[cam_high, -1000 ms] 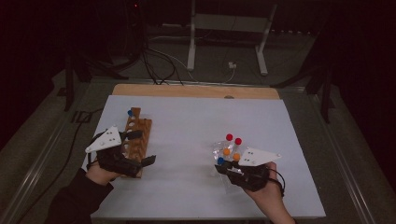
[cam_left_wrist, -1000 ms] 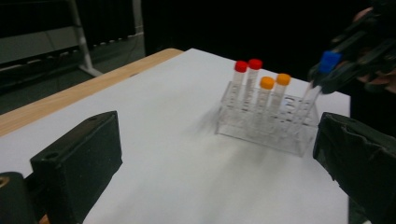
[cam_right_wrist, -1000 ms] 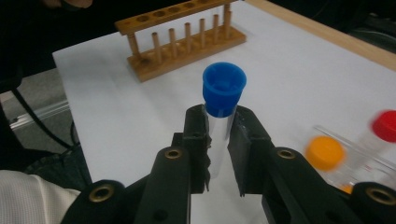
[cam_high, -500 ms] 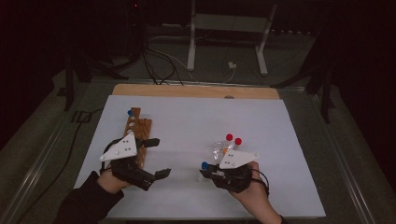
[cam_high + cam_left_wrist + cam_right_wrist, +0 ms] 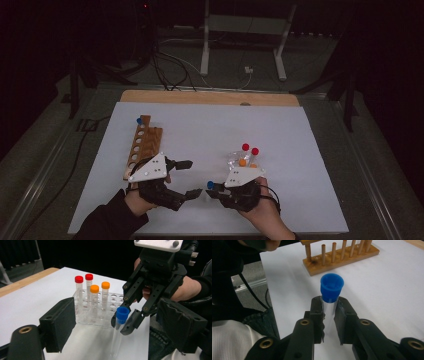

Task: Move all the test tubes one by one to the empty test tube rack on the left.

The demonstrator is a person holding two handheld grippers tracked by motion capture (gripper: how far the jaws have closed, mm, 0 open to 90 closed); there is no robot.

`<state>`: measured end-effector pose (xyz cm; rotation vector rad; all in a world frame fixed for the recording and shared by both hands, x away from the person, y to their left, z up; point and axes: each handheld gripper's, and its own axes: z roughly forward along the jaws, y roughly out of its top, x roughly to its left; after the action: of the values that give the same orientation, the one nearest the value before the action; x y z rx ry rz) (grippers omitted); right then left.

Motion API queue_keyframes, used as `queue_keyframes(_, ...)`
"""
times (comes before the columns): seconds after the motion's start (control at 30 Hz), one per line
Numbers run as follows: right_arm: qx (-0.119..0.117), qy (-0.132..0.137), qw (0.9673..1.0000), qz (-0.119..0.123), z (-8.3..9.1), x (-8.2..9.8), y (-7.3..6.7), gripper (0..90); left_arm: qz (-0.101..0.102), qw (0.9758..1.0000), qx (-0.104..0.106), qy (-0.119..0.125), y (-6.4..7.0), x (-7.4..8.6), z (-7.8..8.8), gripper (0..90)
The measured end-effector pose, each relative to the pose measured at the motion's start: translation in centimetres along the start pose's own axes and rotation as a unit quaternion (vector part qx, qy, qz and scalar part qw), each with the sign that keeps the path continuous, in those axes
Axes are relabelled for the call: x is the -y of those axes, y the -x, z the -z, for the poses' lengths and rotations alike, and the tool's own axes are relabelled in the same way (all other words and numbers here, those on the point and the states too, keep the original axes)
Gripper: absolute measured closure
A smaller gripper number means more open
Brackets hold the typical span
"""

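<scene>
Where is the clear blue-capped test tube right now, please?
The clear blue-capped test tube is clamped in the right gripper, near the table's front edge in the high view, between the wooden rack and the clear plastic rack.

Seven capped tubes in all: two red-capped tubes (image 5: pixel 79 293) (image 5: pixel 88 287) and two orange-capped tubes (image 5: pixel 94 302) (image 5: pixel 105 298) stand in one clear plastic rack (image 5: pixel 112 298); three blue-capped tubes, one (image 5: pixel 331 291) clamped between a gripper's jaws, one (image 5: pixel 139 120) standing in a wooden rack (image 5: pixel 144 145) and one (image 5: pixel 210 184) near the grippers. Two racks sit on one white mat (image 5: pixel 310 165). Two grippers (image 5: pixel 191 177) (image 5: pixel 126 322), one in each of two hands.
</scene>
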<state>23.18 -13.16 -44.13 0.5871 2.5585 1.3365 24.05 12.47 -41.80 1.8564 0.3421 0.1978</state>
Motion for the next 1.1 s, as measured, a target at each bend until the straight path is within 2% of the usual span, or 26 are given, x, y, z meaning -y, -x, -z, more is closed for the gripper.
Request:
queue_keyframes(0.07,-0.002,0.000,1.0000,-0.001,0.0,0.0,0.0,77.0,-0.001,1.0000,0.002,-0.001,0.1,0.1,-0.3,22.2)
queue_keyframes(0.27,-0.008,-0.001,1.0000,0.002,-0.1,0.0,-0.2,77.0,-0.005,1.0000,0.007,-0.003,0.4,0.5,-1.2,37.5)
queue_keyframes(0.3,-0.008,-0.001,1.0000,0.002,-0.1,0.0,-0.2,77.0,-0.006,0.9999,0.008,-0.005,0.5,0.6,-1.3,37.5)
queue_keyframes(0.37,-0.008,-0.001,1.0000,0.001,-0.1,0.0,-0.2,77.0,-0.008,0.9999,0.013,-0.005,0.5,0.6,-1.4,45.8)
queue_keyframes(0.5,-0.011,0.000,0.9999,0.000,-0.1,0.0,-0.2,77.0,-0.010,0.9998,0.016,-0.010,0.5,1.0,-1.8,52.3)
queue_keyframes(0.57,-0.012,-0.001,0.9999,0.000,-0.2,0.0,-0.3,77.0,-0.011,0.9997,0.019,-0.013,0.5,1.1,-2.0,58.2)
queue_keyframes(0.73,-0.013,0.000,0.9999,0.001,-0.2,0.0,-0.3,77.0,-0.022,0.9994,0.021,-0.018,0.8,1.2,-2.5,64.5)
queue_keyframes(1.0,-0.012,0.000,0.9999,0.002,-0.2,-0.1,-0.3,77.0,-0.023,0.9989,0.030,-0.026,0.7,1.4,-3.1,75.5)
queue_keyframes(1.1,-0.011,-0.001,0.9999,0.000,-0.2,0.0,-0.3,77.0,-0.027,0.9989,0.029,-0.026,0.7,1.3,-3.2,76.6)
